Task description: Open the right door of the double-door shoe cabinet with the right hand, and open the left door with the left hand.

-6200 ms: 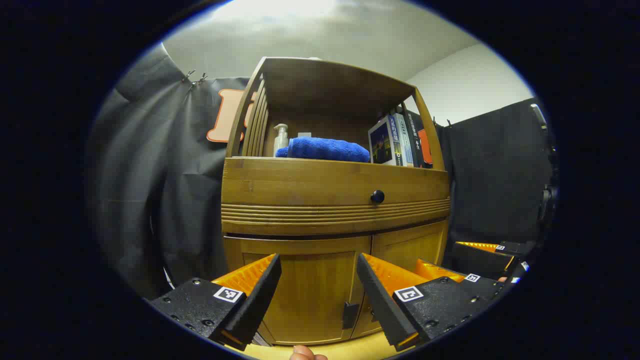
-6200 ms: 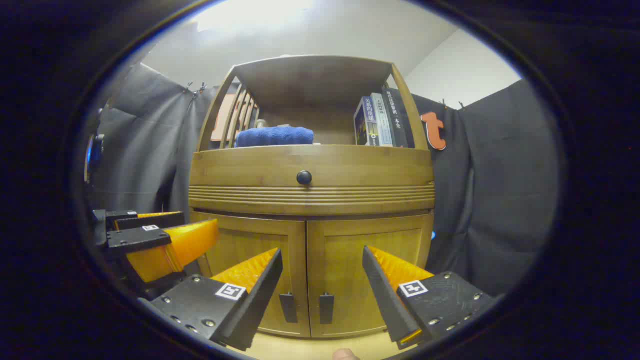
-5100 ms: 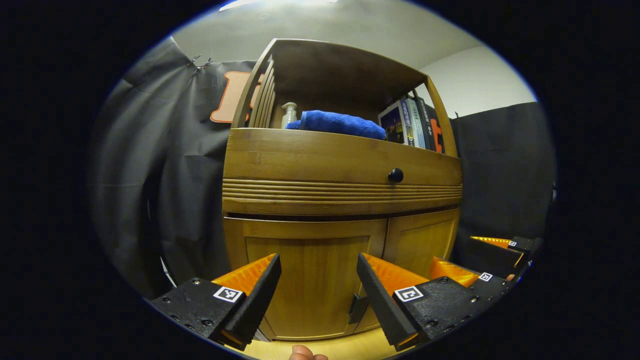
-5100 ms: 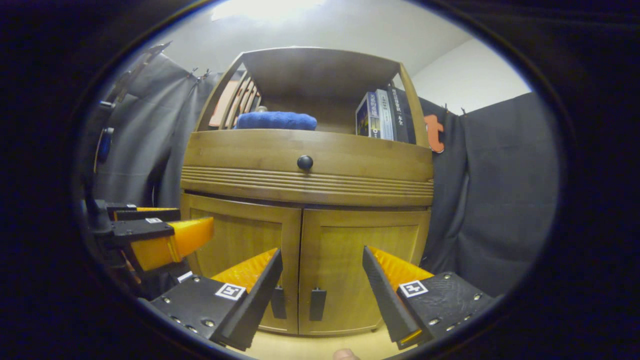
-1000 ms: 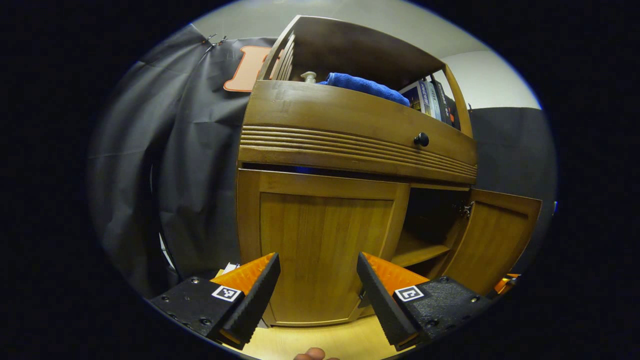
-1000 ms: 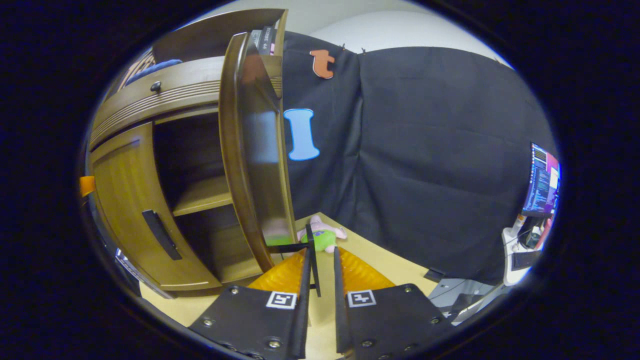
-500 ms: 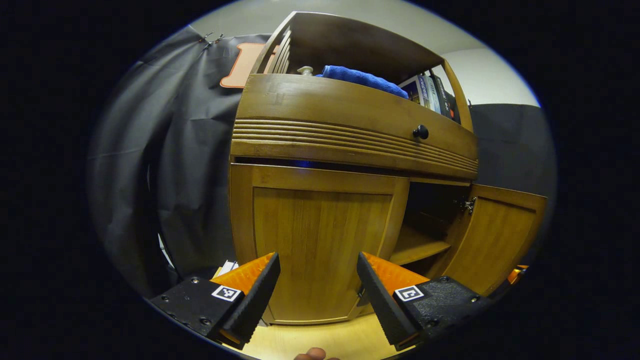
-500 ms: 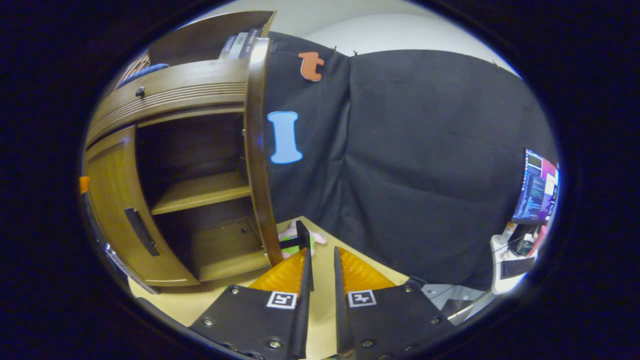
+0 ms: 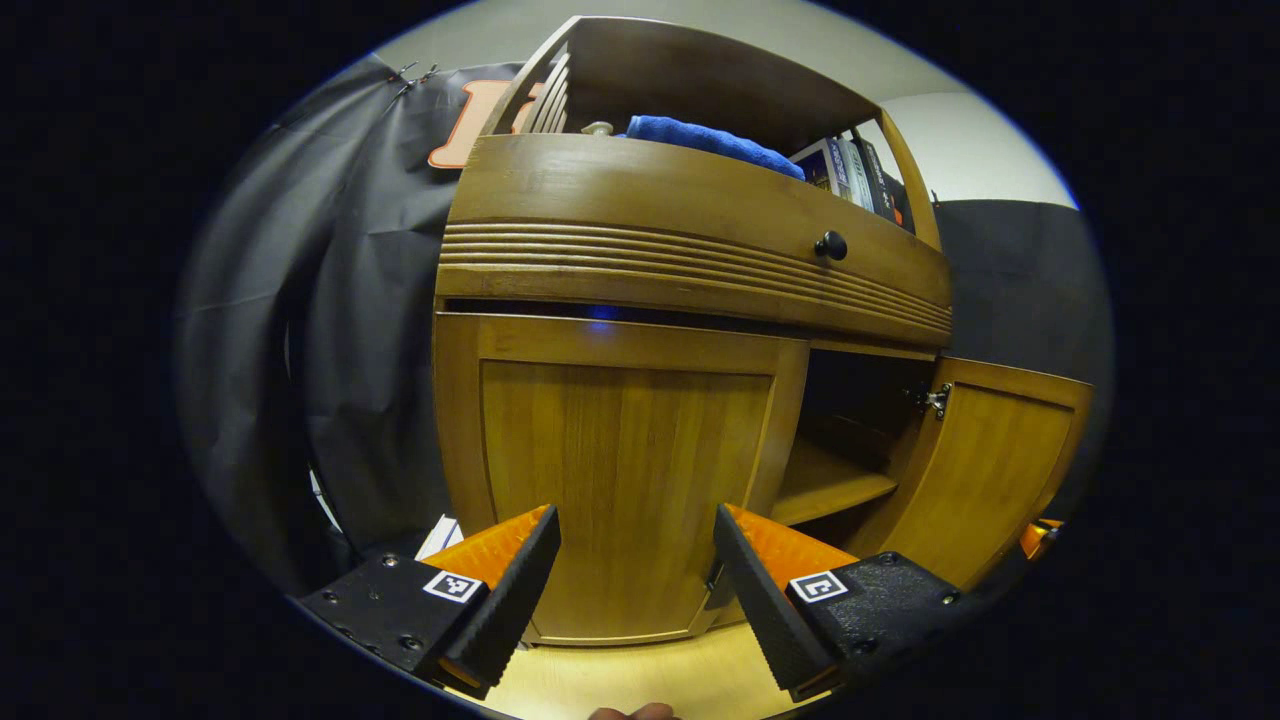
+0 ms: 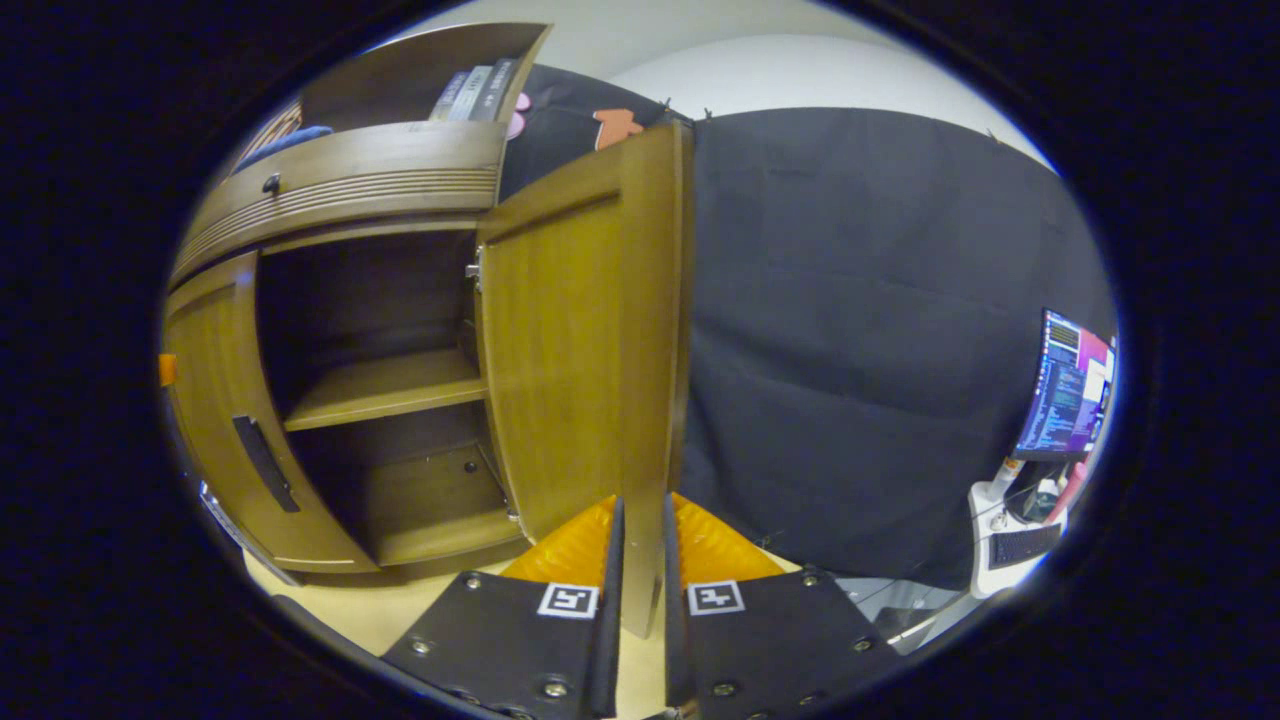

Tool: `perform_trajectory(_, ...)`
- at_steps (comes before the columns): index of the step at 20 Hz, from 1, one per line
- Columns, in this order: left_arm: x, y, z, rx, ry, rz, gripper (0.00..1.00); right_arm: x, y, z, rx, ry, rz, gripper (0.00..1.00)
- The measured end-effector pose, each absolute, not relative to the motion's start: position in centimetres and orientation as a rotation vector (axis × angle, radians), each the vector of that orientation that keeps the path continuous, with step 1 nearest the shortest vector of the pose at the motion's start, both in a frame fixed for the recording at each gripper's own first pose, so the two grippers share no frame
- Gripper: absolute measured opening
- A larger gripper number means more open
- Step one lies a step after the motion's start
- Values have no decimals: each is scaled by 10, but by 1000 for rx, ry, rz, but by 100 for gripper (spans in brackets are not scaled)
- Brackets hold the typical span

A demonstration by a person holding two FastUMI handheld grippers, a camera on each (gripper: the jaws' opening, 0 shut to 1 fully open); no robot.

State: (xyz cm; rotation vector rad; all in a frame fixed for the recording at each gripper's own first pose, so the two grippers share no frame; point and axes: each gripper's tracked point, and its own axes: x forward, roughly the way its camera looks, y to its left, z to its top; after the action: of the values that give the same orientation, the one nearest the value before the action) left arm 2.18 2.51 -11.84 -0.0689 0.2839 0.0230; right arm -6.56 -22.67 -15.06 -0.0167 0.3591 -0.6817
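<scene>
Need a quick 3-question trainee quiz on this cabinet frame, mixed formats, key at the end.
1. True or false: the left door is shut.
2. The right gripper grips: A) the drawer knob B) the right door edge C) the towel
3. Fill in: the left gripper is ____.

Key: 1 true. 2 B, its fingers close on the edge of the swung-out door. 3 open, in front of the left door, holding nothing.

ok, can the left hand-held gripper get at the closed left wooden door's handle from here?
Probably yes: the left hand-held gripper is open, facing the closed left wooden door, nothing between; its dark handle sits by the inner edge.
</scene>
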Motion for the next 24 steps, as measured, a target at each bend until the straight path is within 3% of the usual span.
perform_trajectory(6,30,11,-122,-63,272,-5,92,-72,-234,-141,6,330,-692,19)
perform_trajectory(8,36,1,-128,-61,274,-30,95,-78,-237,-132,14,311,-707,18)
perform_trajectory(16,59,-39,-180,-56,355,-86,95,-121,-267,-101,-23,286,-773,18)
perform_trajectory(24,87,-50,-225,-51,400,3,93,-141,-309,-85,-53,281,-789,18)
